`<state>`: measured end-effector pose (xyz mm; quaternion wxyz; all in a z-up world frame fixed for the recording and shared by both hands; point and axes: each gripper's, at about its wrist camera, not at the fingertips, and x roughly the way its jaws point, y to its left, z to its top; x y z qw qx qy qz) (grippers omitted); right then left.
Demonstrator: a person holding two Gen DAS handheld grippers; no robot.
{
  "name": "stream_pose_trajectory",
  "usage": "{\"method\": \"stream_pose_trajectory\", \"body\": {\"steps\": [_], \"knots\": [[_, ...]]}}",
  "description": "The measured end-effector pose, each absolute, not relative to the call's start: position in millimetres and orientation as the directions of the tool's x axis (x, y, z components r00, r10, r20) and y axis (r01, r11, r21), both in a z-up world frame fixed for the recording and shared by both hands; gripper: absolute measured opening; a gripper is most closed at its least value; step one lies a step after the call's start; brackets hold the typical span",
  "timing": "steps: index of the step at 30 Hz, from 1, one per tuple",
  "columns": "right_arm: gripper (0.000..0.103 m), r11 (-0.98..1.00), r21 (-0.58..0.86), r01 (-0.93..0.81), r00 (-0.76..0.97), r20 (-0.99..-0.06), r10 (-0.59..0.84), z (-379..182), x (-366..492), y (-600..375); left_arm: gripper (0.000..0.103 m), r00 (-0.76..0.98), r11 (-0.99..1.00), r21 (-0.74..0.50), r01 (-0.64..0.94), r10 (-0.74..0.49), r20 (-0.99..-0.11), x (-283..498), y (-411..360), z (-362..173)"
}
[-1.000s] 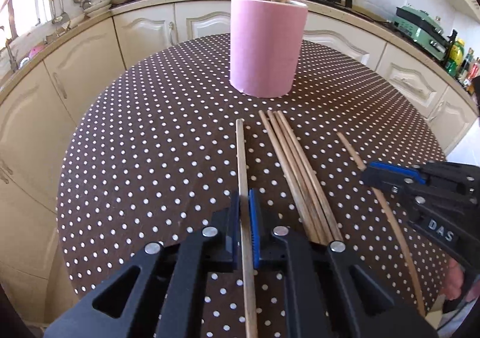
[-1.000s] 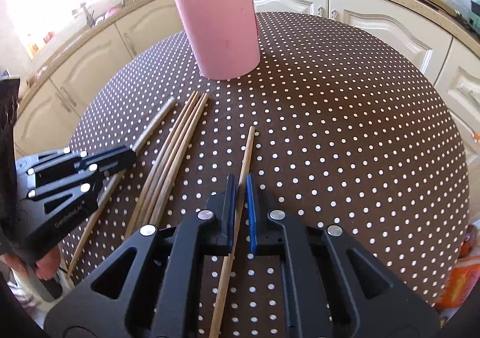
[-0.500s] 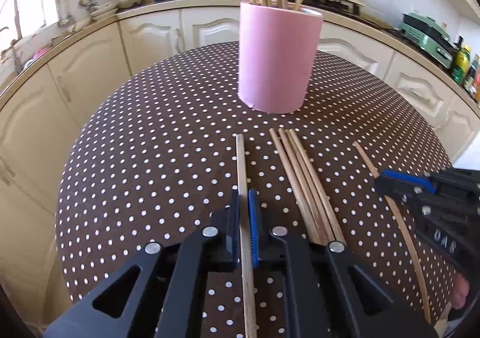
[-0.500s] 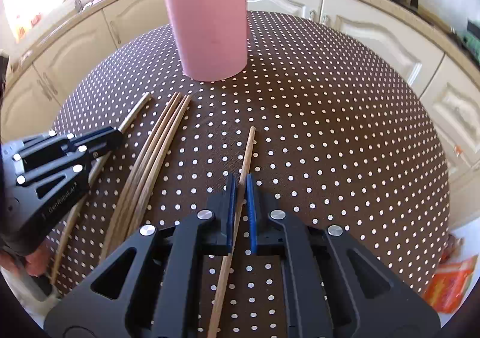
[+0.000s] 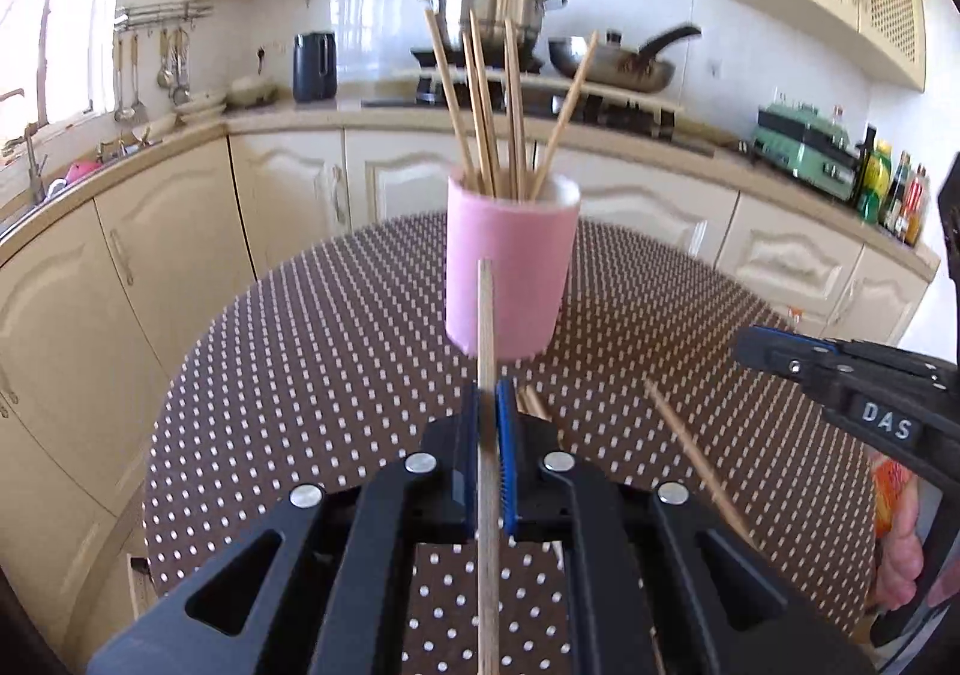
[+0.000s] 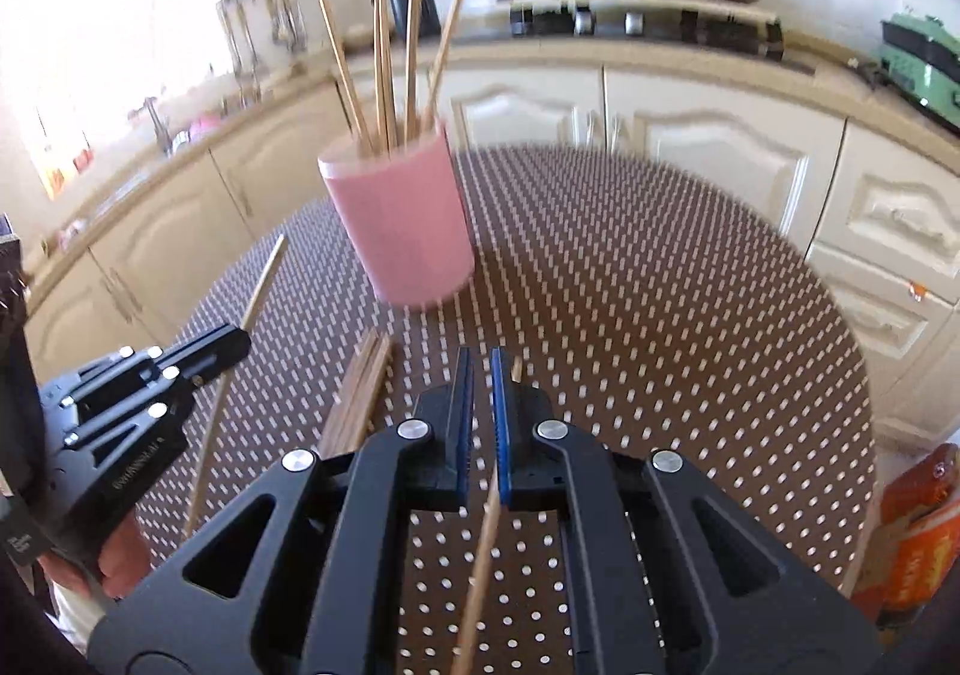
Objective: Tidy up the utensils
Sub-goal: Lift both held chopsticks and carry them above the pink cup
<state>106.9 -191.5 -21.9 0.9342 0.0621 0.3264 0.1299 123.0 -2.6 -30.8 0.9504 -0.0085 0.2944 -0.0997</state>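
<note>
Wooden chopstick (image 5: 486, 327) pinched in left hand-held gripper (image 5: 487, 411); right hand-held gripper (image 6: 480, 375) pinches another chopstick (image 6: 480, 567).

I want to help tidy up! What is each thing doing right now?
Left gripper: shut on the left chopstick, held above the table.
Right gripper: shut; the right chopstick slants under its pads, grip unclear.
Pink cup: upright, holding several chopsticks.
Chopstick bundle: lying flat on the table.
</note>
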Motion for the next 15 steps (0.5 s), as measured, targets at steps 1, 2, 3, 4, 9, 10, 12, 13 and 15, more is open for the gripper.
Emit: {"method": "stream_pose_trajectory", "body": {"steps": [1, 2, 3, 4, 9, 10, 12, 13, 15], "knots": [[0.007, 0.956, 0.2, -0.213, 0.757, -0.584, 0.291, -17.8, 106.6, -191.3, 0.007, 0.813, 0.979, -0.076, 0.187, -0.198, -0.548, 123.5, -2.3, -27.3], [0.007, 0.958, 0.193, -0.212, 0.759, -0.586, 0.286, -15.4, 107.7, -191.2, 0.007, 0.818, 0.98, -0.073, 0.187, -0.197, -0.541, 124.1, -2.3, -24.4], [0.007, 0.963, 0.173, -0.207, 0.759, -0.593, 0.27, -14.5, 110.5, -190.5, 0.007, 0.821, 0.981, -0.067, 0.182, -0.189, -0.538, 121.4, -4.0, -22.0], [0.007, 0.965, 0.162, -0.208, 0.753, -0.603, 0.264, -14.9, 113.1, -190.2, 0.007, 0.824, 0.983, -0.056, 0.177, -0.179, -0.537, 120.9, -4.9, -21.2], [0.069, 0.976, 0.125, -0.179, 0.654, -0.726, 0.213, -43.0, 124.1, -187.1, 0.007, 0.807, 0.982, -0.067, 0.177, -0.183, -0.562, 120.8, -2.0, -25.7], [0.069, 0.978, 0.103, -0.18, 0.67, -0.716, 0.199, -45.5, 120.0, -185.7, 0.007, 0.8, 0.983, -0.063, 0.171, -0.176, -0.573, 121.3, -1.4, -27.9], [0.069, 0.979, 0.069, -0.193, 0.669, -0.721, 0.183, -50.0, 118.0, -180.2, 0.007, 0.788, 0.984, -0.067, 0.164, -0.171, -0.591, 122.4, 0.2, -32.3], [0.069, 0.978, 0.07, -0.196, 0.659, -0.729, 0.185, -53.1, 118.3, -178.6, 0.007, 0.78, 0.984, -0.073, 0.163, -0.174, -0.601, 123.2, 0.9, -33.7], [0.069, 0.978, 0.059, -0.203, 0.641, -0.746, 0.178, -60.4, 119.9, -173.4, 0.007, 0.772, 0.983, -0.075, 0.165, -0.176, -0.611, 124.2, 0.6, -35.4]]}}
